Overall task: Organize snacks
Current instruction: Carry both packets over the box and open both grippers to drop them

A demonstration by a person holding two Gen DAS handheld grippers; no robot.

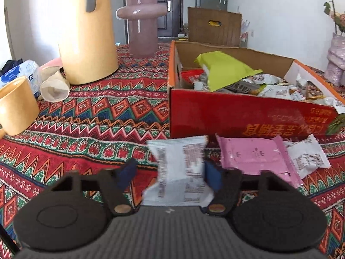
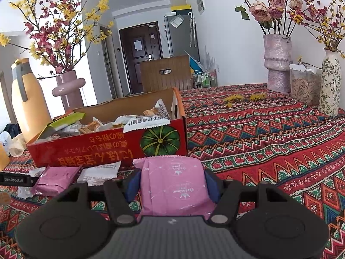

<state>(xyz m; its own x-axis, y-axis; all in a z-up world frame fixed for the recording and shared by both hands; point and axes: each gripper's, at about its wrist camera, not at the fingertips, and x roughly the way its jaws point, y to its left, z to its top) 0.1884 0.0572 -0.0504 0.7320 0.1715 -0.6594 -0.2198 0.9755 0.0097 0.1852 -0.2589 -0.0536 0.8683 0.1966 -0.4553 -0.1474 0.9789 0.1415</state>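
Observation:
A white snack packet (image 1: 179,164) lies between the fingers of my left gripper (image 1: 170,172), blurred. The right pad (image 1: 212,176) touches it, while a strip of cloth shows between it and the left pad (image 1: 127,172), so the jaws stand open around it. My right gripper (image 2: 172,183) is shut on a pink snack packet (image 2: 174,183), both pads pressing its sides. Behind both stands a red cardboard box (image 1: 237,112) (image 2: 86,151) full of snacks. In front of the box lie another pink packet (image 1: 252,155) (image 2: 56,179) and a small white packet (image 1: 308,157) (image 2: 101,172).
A patterned red cloth (image 2: 269,151) covers the table. On the left stand a yellow jug (image 1: 86,38), a mauve vase (image 1: 142,21), a yellow cup (image 1: 15,108) and paper rolls (image 1: 54,86). At the far right stand a pink vase (image 2: 277,64), a snack jar (image 2: 305,84) and a floral vase (image 2: 330,82).

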